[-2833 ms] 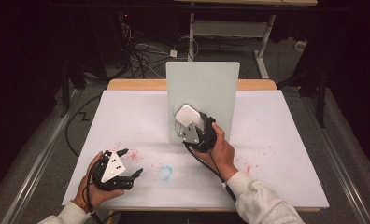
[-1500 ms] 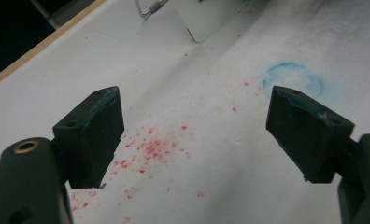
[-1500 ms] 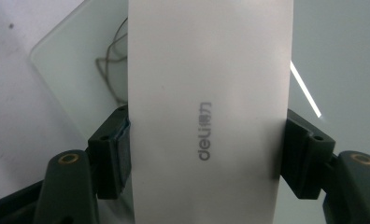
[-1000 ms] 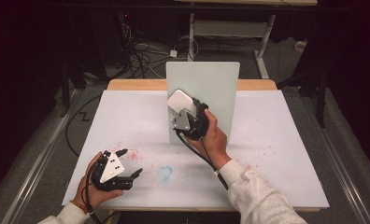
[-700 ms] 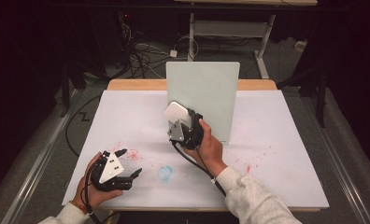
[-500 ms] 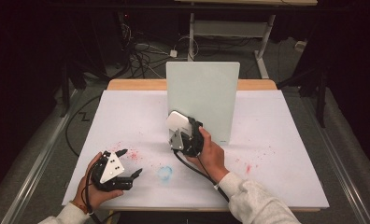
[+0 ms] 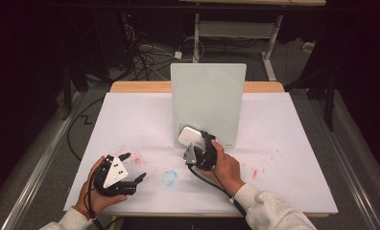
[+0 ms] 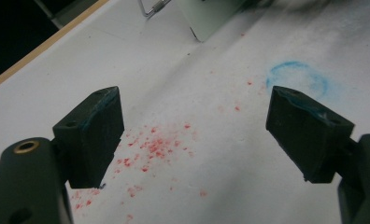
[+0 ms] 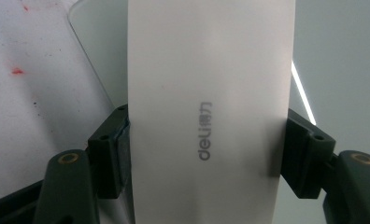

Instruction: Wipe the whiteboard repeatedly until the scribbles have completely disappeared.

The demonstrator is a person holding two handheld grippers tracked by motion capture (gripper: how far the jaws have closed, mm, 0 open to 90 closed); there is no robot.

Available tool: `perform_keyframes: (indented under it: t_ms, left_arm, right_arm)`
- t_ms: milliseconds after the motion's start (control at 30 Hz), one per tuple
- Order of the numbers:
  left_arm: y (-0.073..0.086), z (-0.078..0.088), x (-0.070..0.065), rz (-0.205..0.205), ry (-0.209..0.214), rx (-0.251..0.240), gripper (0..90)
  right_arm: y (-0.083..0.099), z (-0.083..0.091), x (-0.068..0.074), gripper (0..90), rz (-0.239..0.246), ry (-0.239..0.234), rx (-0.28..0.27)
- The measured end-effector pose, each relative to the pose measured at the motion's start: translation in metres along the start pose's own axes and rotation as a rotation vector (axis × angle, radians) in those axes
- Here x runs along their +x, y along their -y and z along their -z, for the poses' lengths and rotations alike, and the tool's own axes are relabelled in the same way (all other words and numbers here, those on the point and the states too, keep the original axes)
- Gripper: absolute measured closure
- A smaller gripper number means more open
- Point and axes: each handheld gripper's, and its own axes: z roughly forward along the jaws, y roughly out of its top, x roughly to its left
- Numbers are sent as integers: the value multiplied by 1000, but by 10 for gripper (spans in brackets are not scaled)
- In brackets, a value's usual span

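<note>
So a white eraser (image 9: 206, 116), the flat block kind with a grey "deli" logo printed on it, is clamped across its width by the right hand-held gripper (image 7: 197, 146), and it's being pressed against the lower left part of an upright whiteboard (image 7: 212, 96) that's stood near the back of the tabletop (image 7: 293, 158). Looks like the board is being wiped, which would explain why the eraser is held flat-on to the surface rather than edge-on: more contact that way, probably. In the right gripper view the block is seen squeezed between both black jaws, with the pale glassy board right behind it and its rounded corner visible at upper left. The left hand-held gripper (image 7: 123, 172) is parked low near the front left edge, jaws spread wide with nothing between them, so it's likely just kept out of the way. Below it, red specks (image 8: 150, 144) are scattered on the white cover, and a faint blue ring (image 8: 297, 77) is smudged just beyond. A wire stand (image 8: 152, 7) can be made out at the board's foot, which is presumably what keeps it propped.
</note>
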Motion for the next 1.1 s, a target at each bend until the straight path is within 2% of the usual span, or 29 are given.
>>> perform_keyframes:
  t_ms: [133,367,567,667,800,933,1033,1100]
  left_arm:
    - [-1,-2,0,0,4,-1,185]
    - [-2,-4,-1,-6,9,0,185]
    - [-2,-3,0,-6,8,-2,185]
    - [-2,-3,0,-7,8,0,185]
    - [-1,-2,0,-3,4,-3,185]
    - [0,0,0,1,0,-3,185]
    - [0,1,0,4,-4,-4,185]
    - [0,2,0,3,-6,-4,185]
  right_arm:
    - [-8,-3,7,310,37,10,-30]
    - [-24,-6,16,310,78,8,-36]
    - [-31,-8,22,310,80,18,-45]
    - [-35,-9,24,310,96,25,-45]
    - [-33,-8,21,311,99,12,-31]
    - [-22,-6,13,311,127,14,-11]
    - [-14,-3,3,311,64,29,9]
    - [-11,-1,-5,311,46,47,19]
